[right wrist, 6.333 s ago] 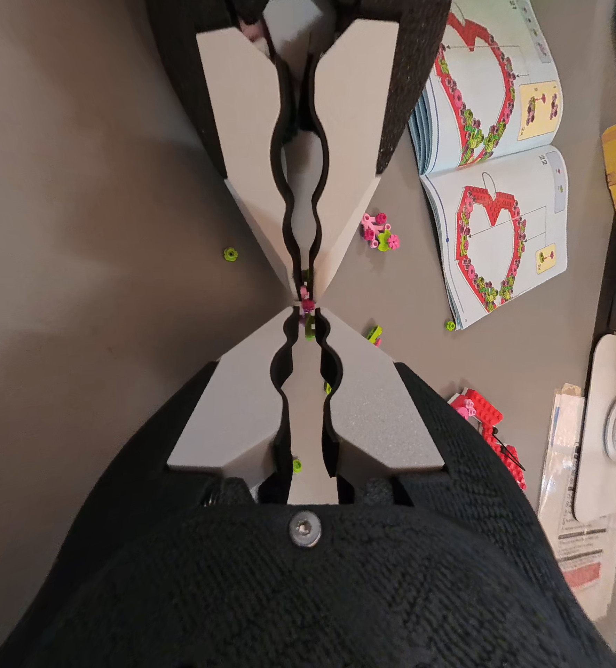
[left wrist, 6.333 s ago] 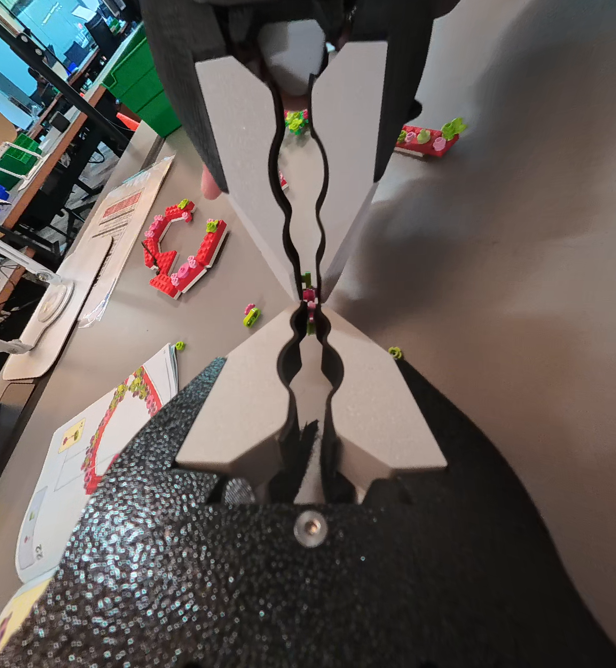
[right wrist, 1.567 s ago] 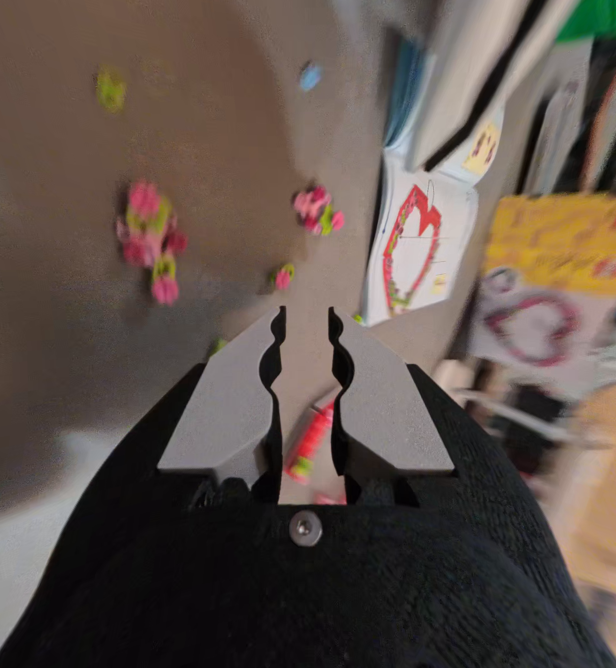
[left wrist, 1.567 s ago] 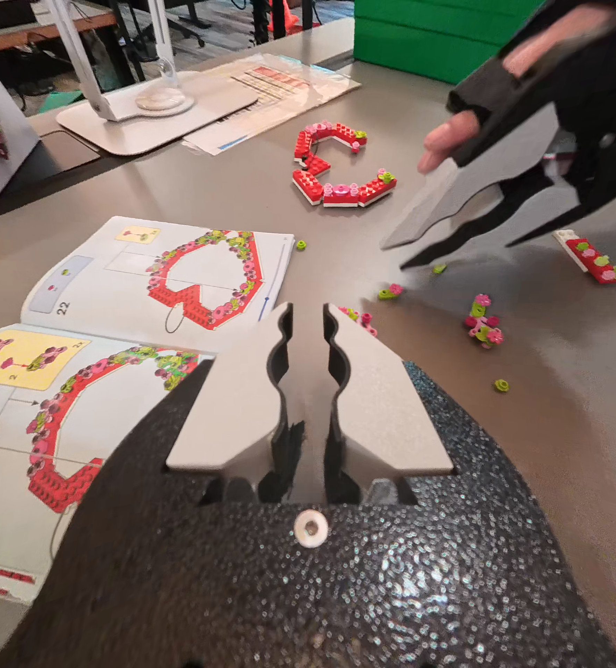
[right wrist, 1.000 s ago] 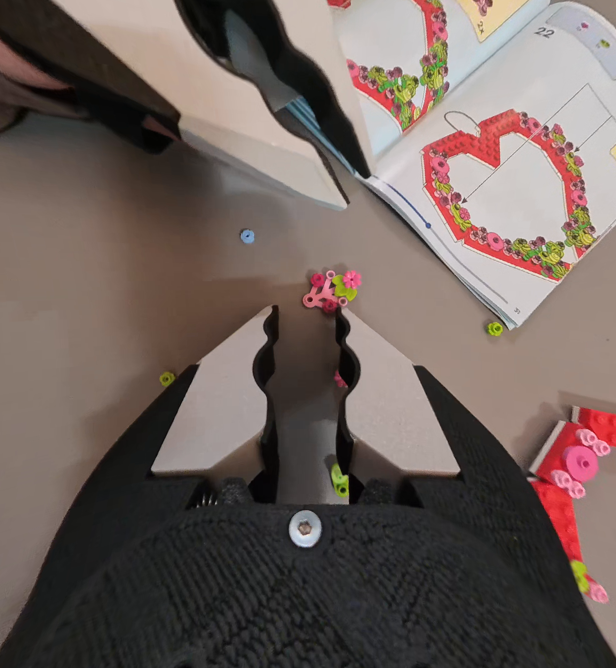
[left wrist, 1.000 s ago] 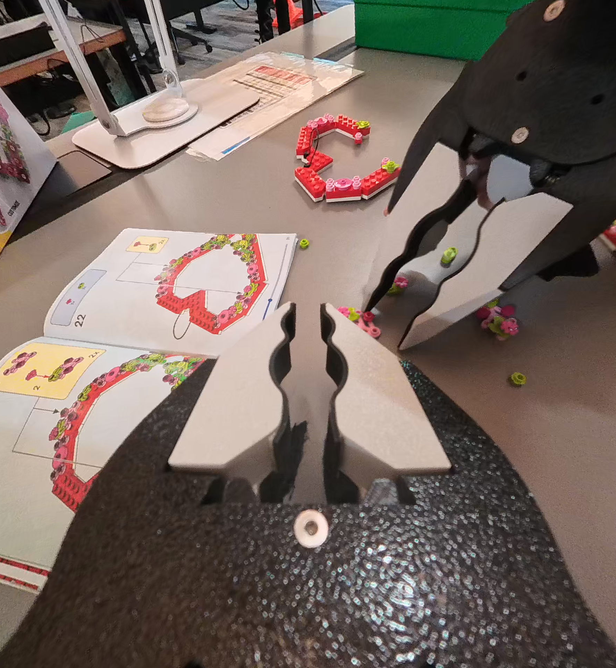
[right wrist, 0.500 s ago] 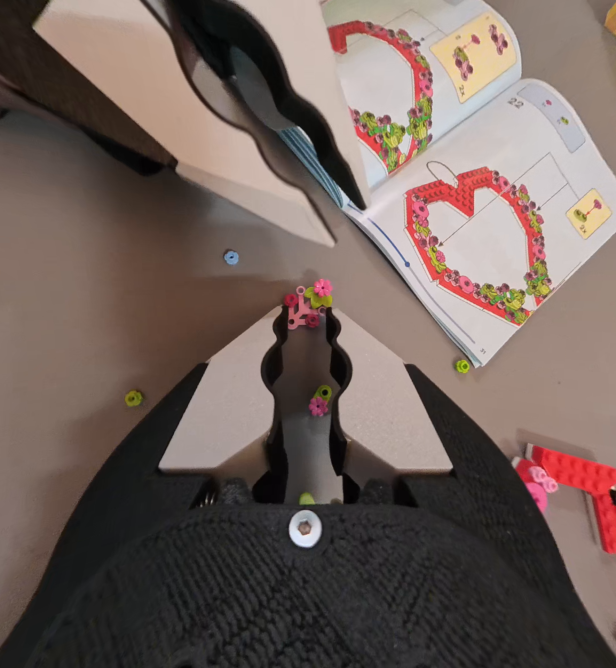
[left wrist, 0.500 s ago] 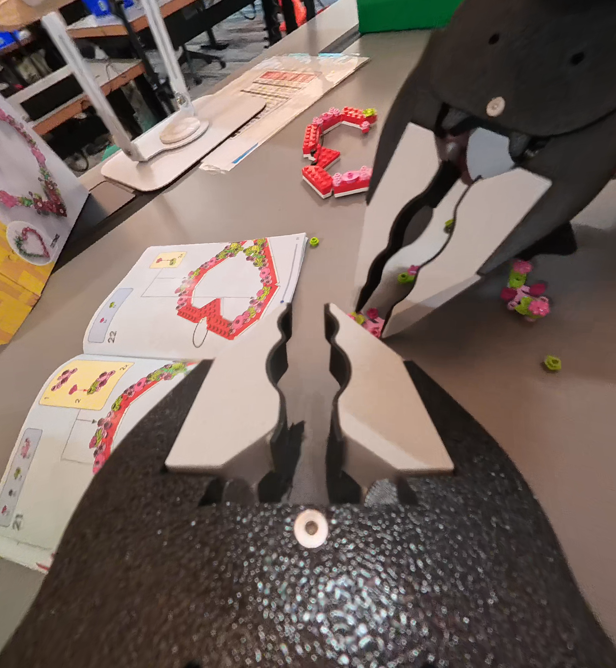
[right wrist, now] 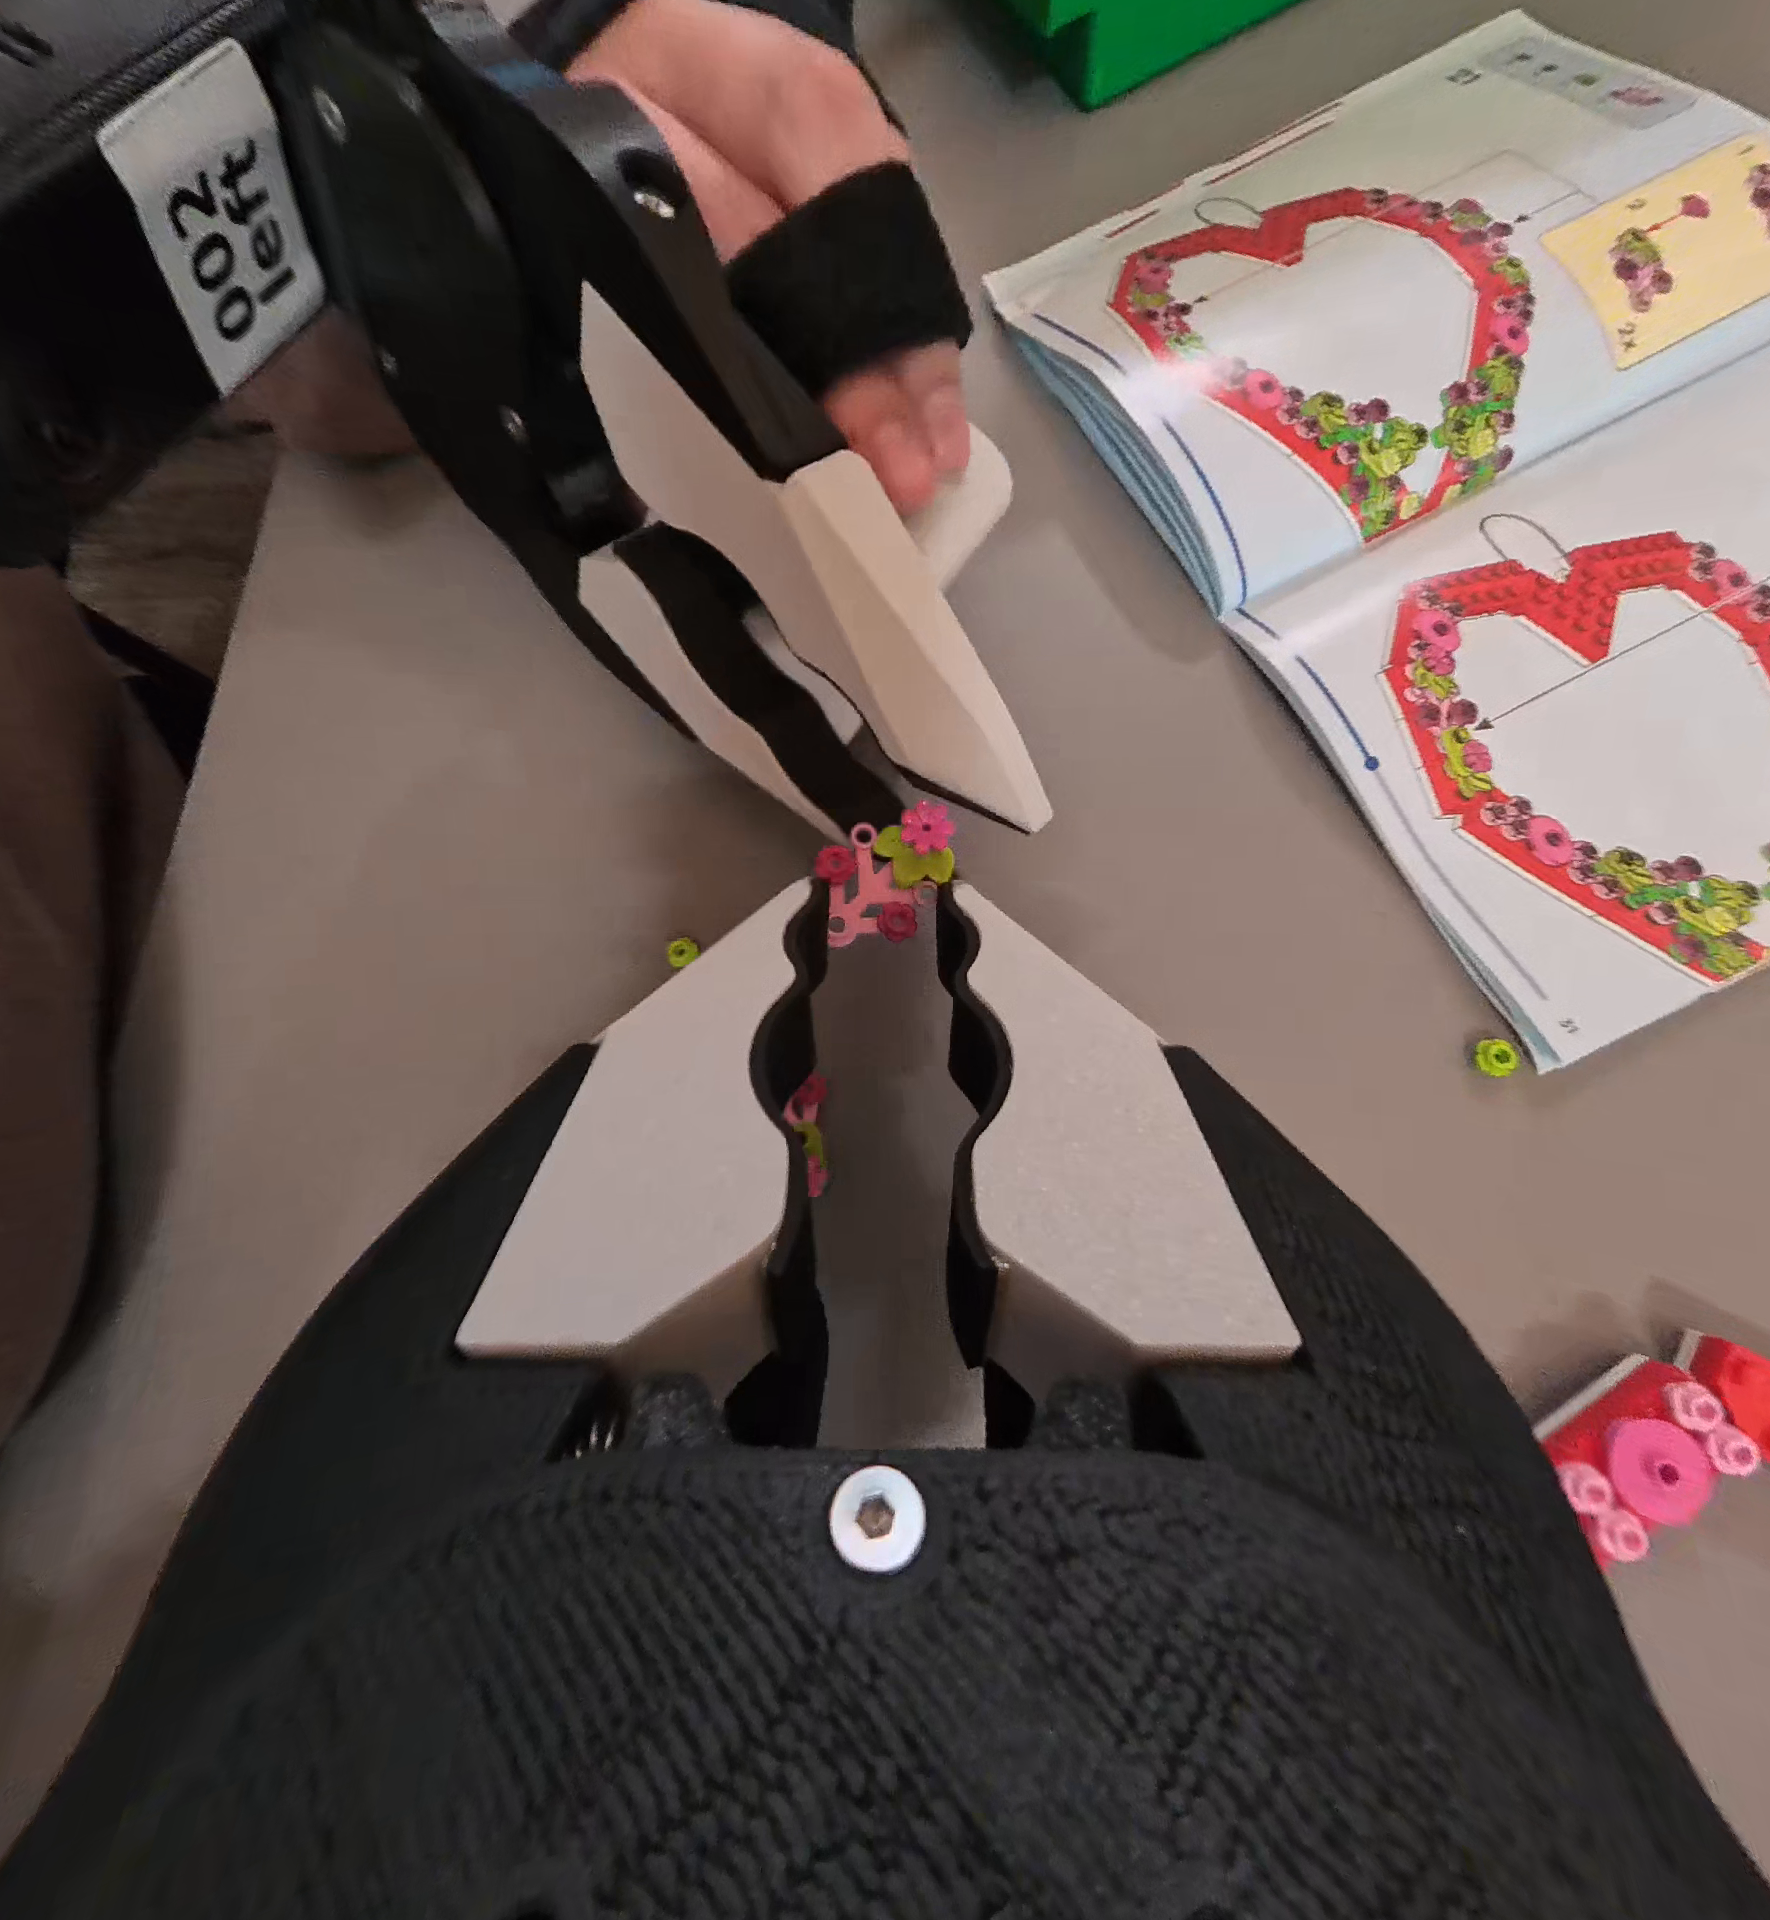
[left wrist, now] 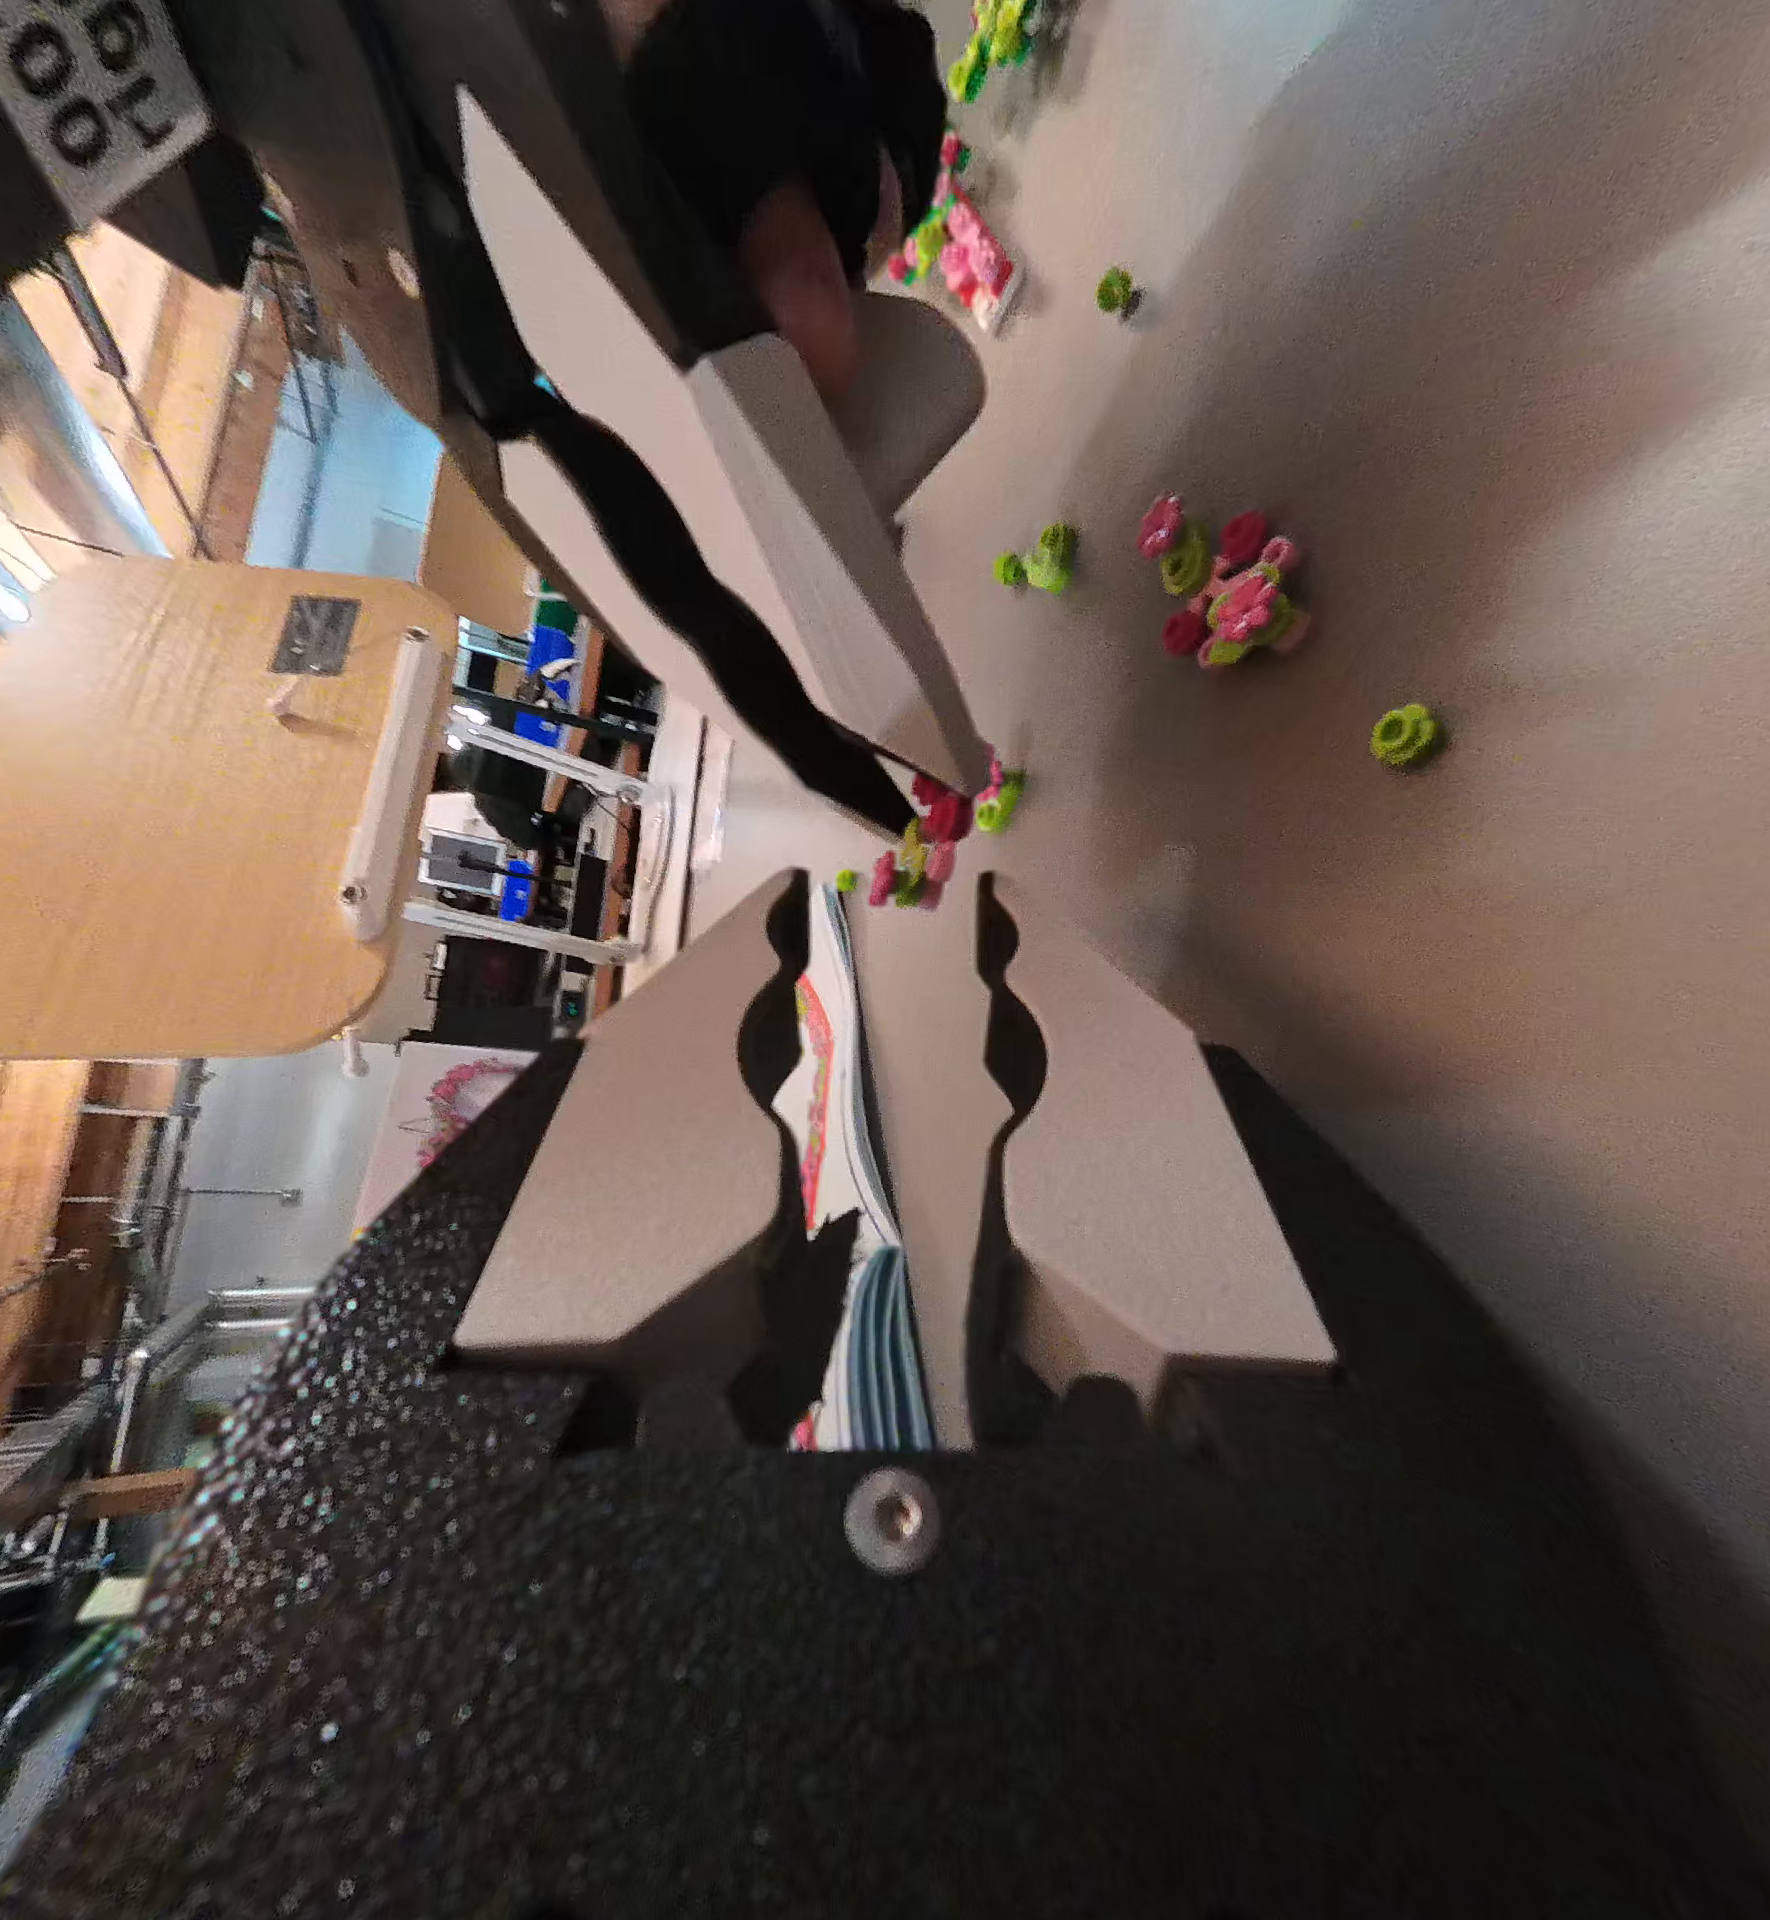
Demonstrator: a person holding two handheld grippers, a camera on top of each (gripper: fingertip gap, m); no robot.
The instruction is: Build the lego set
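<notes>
A small flower sprig, a pink stem with dark pink and pink flowers and green leaves, lies on the grey table. My right gripper has its fingertips pressed on both sides of the sprig. My left gripper is rolled on its side, open and empty. It points at the same sprig from the opposite side. In the right wrist view the left gripper's fingertips hover just beyond the pink flower. A second small pink and green piece lies under my right fingers.
The open instruction booklet lies at right. A red frame section with pink flowers is at lower right. Loose green studs and another flower cluster lie around. A green box stands at the far edge.
My right gripper has moved forward onto the sprig and narrowed around it. My left gripper has rolled sideways, opened a little and come in close from the other side.
</notes>
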